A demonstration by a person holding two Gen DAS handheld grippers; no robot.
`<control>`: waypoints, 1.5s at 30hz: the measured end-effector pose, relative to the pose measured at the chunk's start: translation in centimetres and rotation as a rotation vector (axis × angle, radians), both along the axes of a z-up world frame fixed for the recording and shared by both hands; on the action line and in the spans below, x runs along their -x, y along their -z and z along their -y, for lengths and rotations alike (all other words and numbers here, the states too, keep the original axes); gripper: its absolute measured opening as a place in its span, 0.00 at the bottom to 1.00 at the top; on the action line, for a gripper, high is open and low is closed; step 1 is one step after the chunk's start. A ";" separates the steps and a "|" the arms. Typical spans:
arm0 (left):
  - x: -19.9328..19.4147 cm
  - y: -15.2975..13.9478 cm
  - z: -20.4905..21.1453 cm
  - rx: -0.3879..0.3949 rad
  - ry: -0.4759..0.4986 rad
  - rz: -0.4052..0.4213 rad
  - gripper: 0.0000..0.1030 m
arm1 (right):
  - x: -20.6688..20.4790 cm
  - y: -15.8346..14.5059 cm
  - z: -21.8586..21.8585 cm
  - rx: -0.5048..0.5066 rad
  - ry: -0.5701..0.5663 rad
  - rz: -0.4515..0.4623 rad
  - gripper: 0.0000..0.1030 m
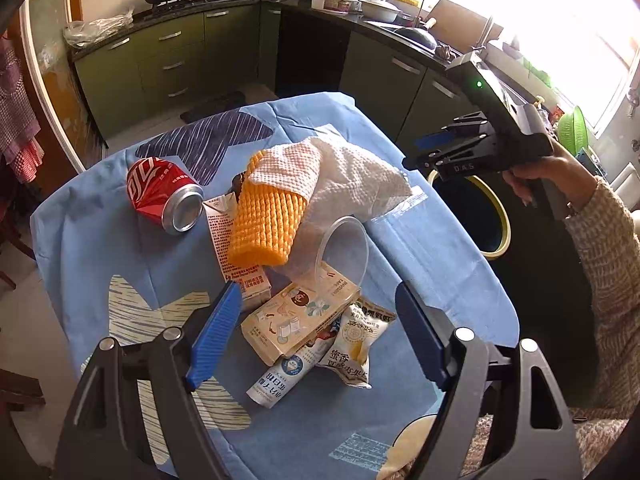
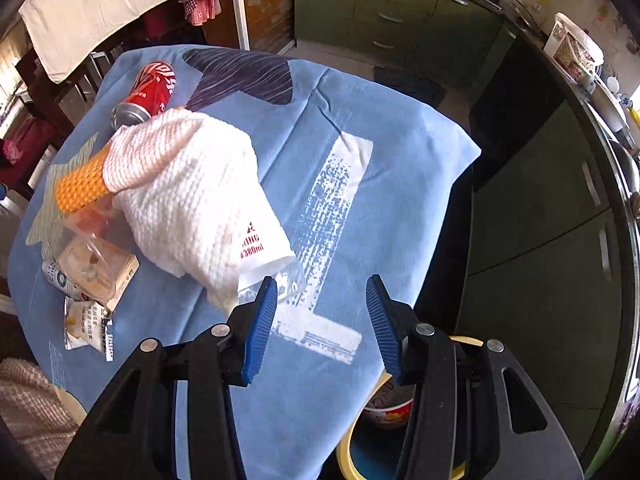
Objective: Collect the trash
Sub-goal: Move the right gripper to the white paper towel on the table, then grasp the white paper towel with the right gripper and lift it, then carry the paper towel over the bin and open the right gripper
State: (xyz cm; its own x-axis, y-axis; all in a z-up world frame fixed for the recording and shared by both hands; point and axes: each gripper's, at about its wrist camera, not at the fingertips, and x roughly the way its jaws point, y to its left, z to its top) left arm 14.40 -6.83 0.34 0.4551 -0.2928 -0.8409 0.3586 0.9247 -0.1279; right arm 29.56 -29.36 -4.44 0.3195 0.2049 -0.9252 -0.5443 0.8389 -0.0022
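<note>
The bench (image 1: 440,240) under its blue cloth carries the trash heaped mid-top, likely gathered for easy reach of the bin (image 2: 352,440) at its edge. The paper towel (image 1: 352,172) drapes the orange foam net (image 1: 264,224); a red can (image 1: 160,196) lies beside. The left gripper (image 1: 312,336) hovers over the cartons, fingers wide, empty; the right gripper (image 2: 324,324) tilts down near the bin, fingers partly apart, holding nothing

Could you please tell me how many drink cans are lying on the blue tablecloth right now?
1. A red cola can lies on its side at the far left of the pile, beside the orange foam net. Another could be hidden under the white paper towel.
</note>
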 end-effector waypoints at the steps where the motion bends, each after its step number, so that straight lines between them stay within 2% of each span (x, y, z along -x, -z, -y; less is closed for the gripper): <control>1: -0.1 0.1 0.0 -0.001 -0.003 -0.001 0.73 | -0.3 0.0 -0.1 -0.035 -0.007 -0.014 0.46; 6: -0.6 0.2 0.0 -0.012 -0.008 -0.001 0.73 | -0.5 -1.5 -1.7 -0.185 -0.060 -0.027 0.46; 9: -0.8 0.2 0.2 -0.019 -0.005 -0.002 0.73 | 0.2 -2.0 -3.4 -0.230 -0.097 -0.049 0.46; 13: -0.8 0.2 0.6 -0.021 0.001 -0.002 0.73 | 1.7 -1.3 -6.0 -0.124 -0.133 -0.006 0.46; 14: -0.8 0.3 0.6 -0.021 0.002 -0.002 0.73 | 1.9 -1.1 -6.5 -0.091 -0.134 0.017 0.42; 15: -0.7 0.3 0.7 -0.023 0.005 -0.001 0.73 | 2.1 -0.9 -6.8 -0.063 -0.135 0.031 0.22; 16: -0.6 0.3 0.7 -0.026 0.008 -0.001 0.73 | 2.2 -0.7 -7.0 -0.051 -0.135 0.032 0.12; 17: -0.5 0.3 0.7 -0.028 0.009 -0.002 0.73 | 2.2 -0.6 -6.9 -0.056 -0.130 0.023 0.07; 19: -0.4 0.3 0.5 -0.030 0.007 -0.001 0.73 | 2.3 -0.8 -6.7 -0.092 -0.117 -0.004 0.04; 22: -0.3 0.2 0.1 -0.027 -0.002 0.002 0.73 | 2.8 -2.4 -6.0 -0.181 -0.096 0.002 0.03; 27: -0.5 -0.2 -0.7 -0.026 -0.025 0.009 0.73 | 4.4 -6.9 -4.4 -0.323 -0.078 0.032 0.03; 36: 0.0 -0.3 -0.6 -0.034 -0.026 0.015 0.73 | 7.0 -14.4 0.4 -0.474 -0.004 0.129 0.03; 41: 0.0 -0.2 -0.4 -0.040 -0.026 0.015 0.73 | 8.9 -17.4 5.1 -0.485 0.081 0.215 0.03; 45: 0.0 -0.3 0.1 -0.044 -0.016 0.017 0.73 | 9.9 -17.6 9.5 -0.418 0.187 0.250 0.03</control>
